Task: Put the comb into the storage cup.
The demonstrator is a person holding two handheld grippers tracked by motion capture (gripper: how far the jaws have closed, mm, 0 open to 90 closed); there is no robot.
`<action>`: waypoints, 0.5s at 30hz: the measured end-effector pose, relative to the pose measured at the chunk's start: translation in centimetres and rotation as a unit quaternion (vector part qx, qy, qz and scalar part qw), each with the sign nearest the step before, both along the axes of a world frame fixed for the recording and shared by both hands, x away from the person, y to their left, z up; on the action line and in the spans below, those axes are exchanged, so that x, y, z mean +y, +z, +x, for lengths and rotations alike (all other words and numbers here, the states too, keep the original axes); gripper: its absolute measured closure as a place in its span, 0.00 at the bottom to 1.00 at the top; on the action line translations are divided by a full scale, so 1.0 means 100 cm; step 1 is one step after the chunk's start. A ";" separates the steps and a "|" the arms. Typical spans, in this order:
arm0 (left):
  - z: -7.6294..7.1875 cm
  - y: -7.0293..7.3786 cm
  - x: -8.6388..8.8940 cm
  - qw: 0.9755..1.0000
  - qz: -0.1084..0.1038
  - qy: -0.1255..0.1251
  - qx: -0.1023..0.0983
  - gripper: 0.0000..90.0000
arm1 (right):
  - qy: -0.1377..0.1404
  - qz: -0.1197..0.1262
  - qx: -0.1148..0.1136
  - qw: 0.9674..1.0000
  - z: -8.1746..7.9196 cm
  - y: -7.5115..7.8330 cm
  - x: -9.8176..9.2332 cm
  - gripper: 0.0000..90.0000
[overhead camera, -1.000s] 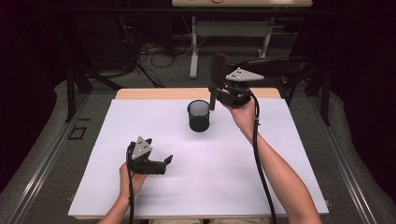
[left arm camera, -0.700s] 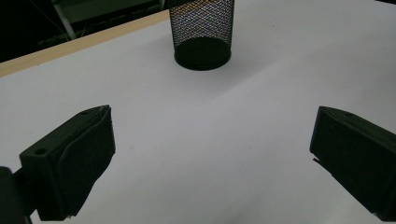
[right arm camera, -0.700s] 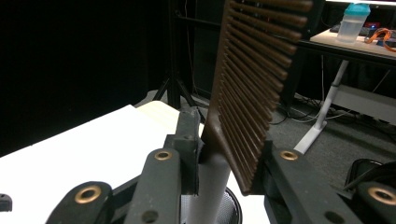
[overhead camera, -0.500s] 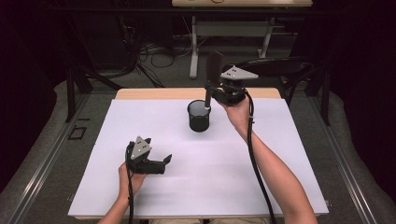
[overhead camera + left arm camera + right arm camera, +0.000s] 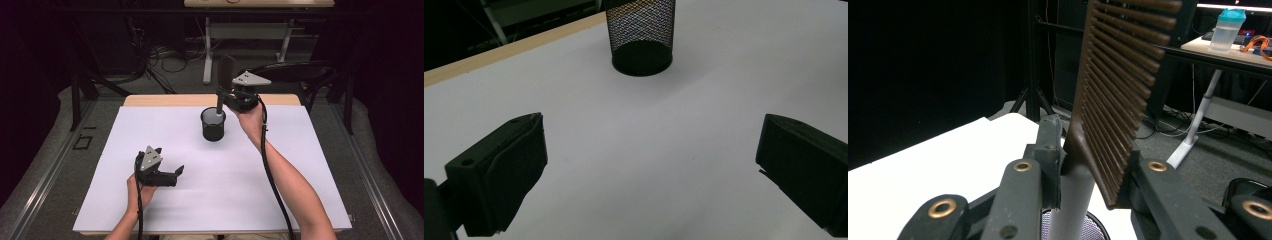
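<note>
Right gripper [image 5: 220,96] clamped on slotted spatula [image 5: 226,75], handle-down over mesh cup [image 5: 213,124] at table's far centre for upright drop-in; left gripper [image 5: 172,172] gaping, parked near, empty.

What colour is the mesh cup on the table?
Black wire mesh cup, clearest in the left gripper view.
</note>
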State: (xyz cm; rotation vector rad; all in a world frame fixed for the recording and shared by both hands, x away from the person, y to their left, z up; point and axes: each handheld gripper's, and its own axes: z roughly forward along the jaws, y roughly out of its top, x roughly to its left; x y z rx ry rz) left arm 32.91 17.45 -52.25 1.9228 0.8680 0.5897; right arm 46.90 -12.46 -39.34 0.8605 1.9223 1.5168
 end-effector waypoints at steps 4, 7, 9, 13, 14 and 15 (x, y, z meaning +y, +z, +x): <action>0.000 0.000 0.000 1.000 -0.004 0.003 -0.001 0.00 | 0.000 0.004 0.001 1.000 0.002 -0.002 0.002 0.81; -0.001 0.001 0.001 1.000 -0.004 0.006 -0.005 0.00 | 0.001 0.003 -0.003 1.000 0.003 -0.002 0.004 0.81; -0.001 0.001 0.001 1.000 -0.004 0.007 -0.007 0.00 | 0.001 0.003 -0.003 1.000 0.003 -0.002 0.005 0.81; 0.000 0.001 0.001 1.000 -0.004 0.005 -0.005 0.00 | 0.002 0.006 -0.007 1.000 0.004 -0.003 0.007 0.81; 0.000 0.001 0.001 1.000 -0.004 0.006 -0.005 0.00 | 0.003 0.005 -0.008 1.000 0.005 -0.003 0.008 0.81; -0.001 0.001 0.001 1.000 -0.004 0.005 -0.005 0.00 | 0.002 0.003 -0.007 1.000 0.006 -0.004 0.009 0.81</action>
